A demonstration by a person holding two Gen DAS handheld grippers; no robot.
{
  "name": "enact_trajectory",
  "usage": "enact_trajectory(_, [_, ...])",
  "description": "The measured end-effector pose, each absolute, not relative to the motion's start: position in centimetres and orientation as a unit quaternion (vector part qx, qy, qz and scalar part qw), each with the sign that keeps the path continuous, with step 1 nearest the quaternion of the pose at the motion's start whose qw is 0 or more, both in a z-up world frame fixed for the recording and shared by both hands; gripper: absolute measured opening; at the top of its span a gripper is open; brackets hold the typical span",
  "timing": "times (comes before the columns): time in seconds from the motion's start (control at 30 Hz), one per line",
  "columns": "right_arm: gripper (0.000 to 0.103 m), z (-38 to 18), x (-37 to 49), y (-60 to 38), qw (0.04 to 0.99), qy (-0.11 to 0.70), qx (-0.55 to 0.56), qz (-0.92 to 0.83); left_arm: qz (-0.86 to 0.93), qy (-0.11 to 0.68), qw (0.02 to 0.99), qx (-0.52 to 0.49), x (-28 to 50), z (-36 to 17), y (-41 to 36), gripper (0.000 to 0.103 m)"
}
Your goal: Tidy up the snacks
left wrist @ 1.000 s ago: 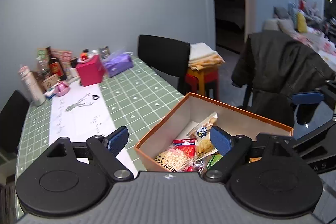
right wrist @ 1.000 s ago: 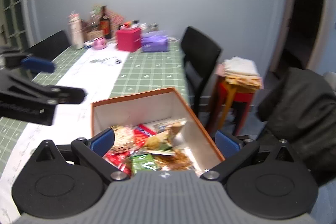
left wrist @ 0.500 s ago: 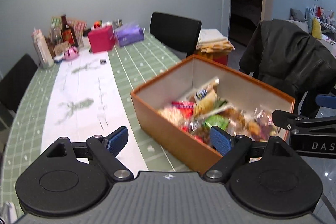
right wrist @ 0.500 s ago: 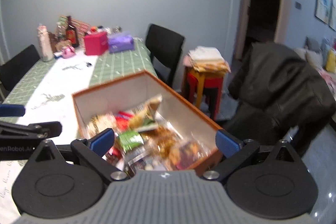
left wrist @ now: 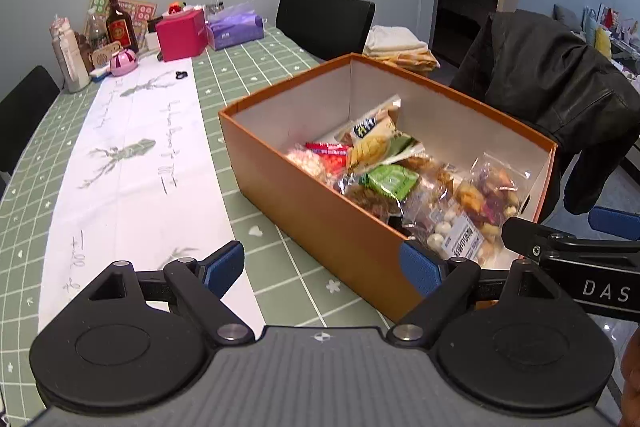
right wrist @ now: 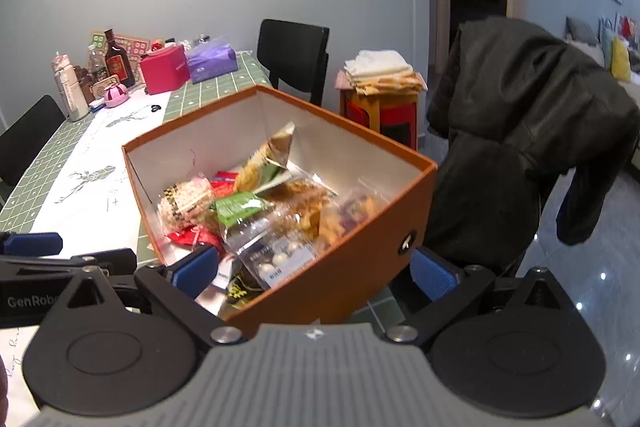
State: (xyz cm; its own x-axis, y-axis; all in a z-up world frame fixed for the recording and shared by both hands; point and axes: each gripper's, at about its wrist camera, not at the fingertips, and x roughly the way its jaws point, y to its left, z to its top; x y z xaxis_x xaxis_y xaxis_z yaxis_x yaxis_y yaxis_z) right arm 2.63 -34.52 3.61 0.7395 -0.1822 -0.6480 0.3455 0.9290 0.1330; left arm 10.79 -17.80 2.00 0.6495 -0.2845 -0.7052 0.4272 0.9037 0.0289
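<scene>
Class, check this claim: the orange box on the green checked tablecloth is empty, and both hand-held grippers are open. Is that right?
Not quite: the orange box is not empty; it holds snack packets, as the left wrist view shows. The rest stands: green checked tablecloth, left hand-held gripper and right hand-held gripper open.

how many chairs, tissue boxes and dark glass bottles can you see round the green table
chairs: 3
tissue boxes: 2
dark glass bottles: 1
total: 6
</scene>
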Motion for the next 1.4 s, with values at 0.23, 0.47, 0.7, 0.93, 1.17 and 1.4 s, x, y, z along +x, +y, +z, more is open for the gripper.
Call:
enact_trajectory(0.23, [0.1,3.14,2.38,-34.8,0.922,0.337,0.125,-0.144,-0.196,0.372,0.901,0.103,10.55,1.71,-18.1,0.102])
enact_trajectory(0.47, [0.1,3.47,2.19,-34.73,0.923,0.335,0.12,-0.147,-0.199,0.371,0.901,0.101,10.41,1.88,-18.24,0.102])
enact_trajectory(0.7, [0.1,3.75,1.91,-34.5,0.925,0.331,0.114,-0.149,-0.198,0.367,0.903,0.102,10.21,1.97,-18.16,0.102])
enact_trajectory(0.93, [0.1,3.67,1.9,-34.39,0.925,0.332,0.108,-0.151,-0.197,0.367,0.903,0.105,10.08,1.92,-18.11,0.102])
enact_trajectory(1.17, [0.1,3.65,1.91,-34.38,0.924,0.333,0.108,-0.151,-0.198,0.366,0.903,0.106,9.99,1.91,-18.02,0.102])
enact_trajectory(1.4, [0.1,3.63,1.74,-34.4,0.924,0.333,0.106,-0.152,-0.198,0.366,0.903,0.107,9.93,1.93,-17.95,0.102])
